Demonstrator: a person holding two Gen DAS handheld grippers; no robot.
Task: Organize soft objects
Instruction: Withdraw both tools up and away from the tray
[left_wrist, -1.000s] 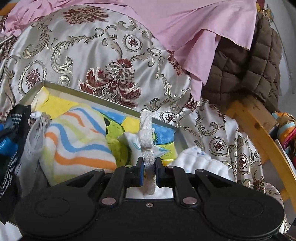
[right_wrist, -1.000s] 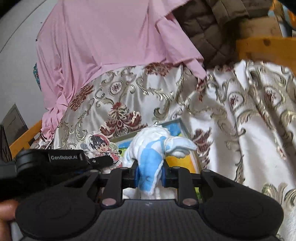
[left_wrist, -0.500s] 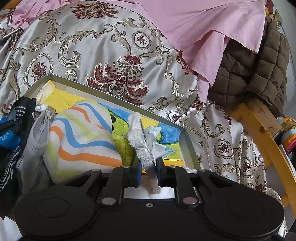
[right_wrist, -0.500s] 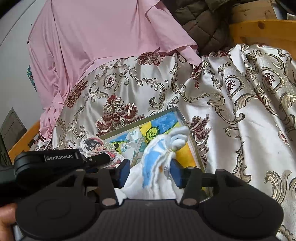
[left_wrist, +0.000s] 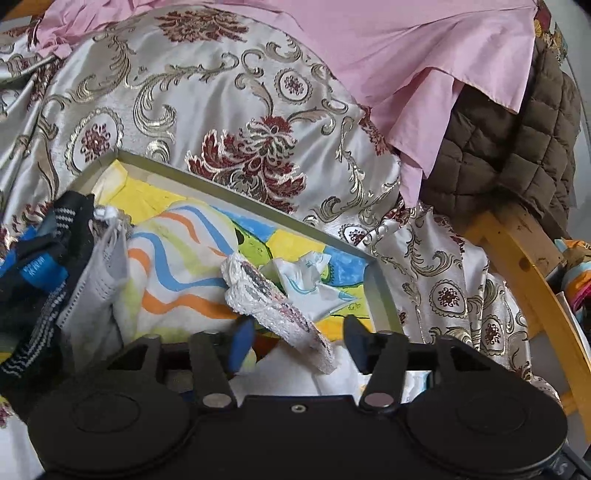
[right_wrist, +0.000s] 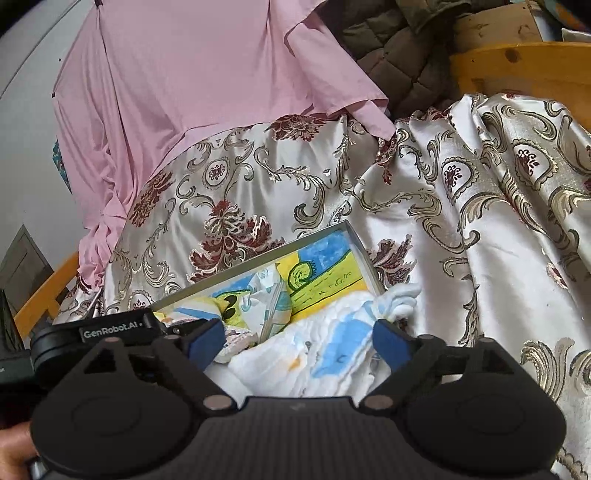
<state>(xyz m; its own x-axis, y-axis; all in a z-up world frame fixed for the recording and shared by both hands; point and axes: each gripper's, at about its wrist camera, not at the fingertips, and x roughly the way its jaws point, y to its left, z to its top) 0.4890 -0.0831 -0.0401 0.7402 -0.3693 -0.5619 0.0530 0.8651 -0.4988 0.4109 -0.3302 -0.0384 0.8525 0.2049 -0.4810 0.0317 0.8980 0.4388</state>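
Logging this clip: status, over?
Left gripper open, knitted white piece loose in the box. Right gripper open over the blue-white cloth. Nothing blocking.

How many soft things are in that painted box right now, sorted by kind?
Striped towel: 1
White crochet piece: 1
Crumpled printed cloth: 1
White-and-blue padded item: 1
Grey-white sock: 1
Dark striped sock: 1
Total: 6, in or on the box.
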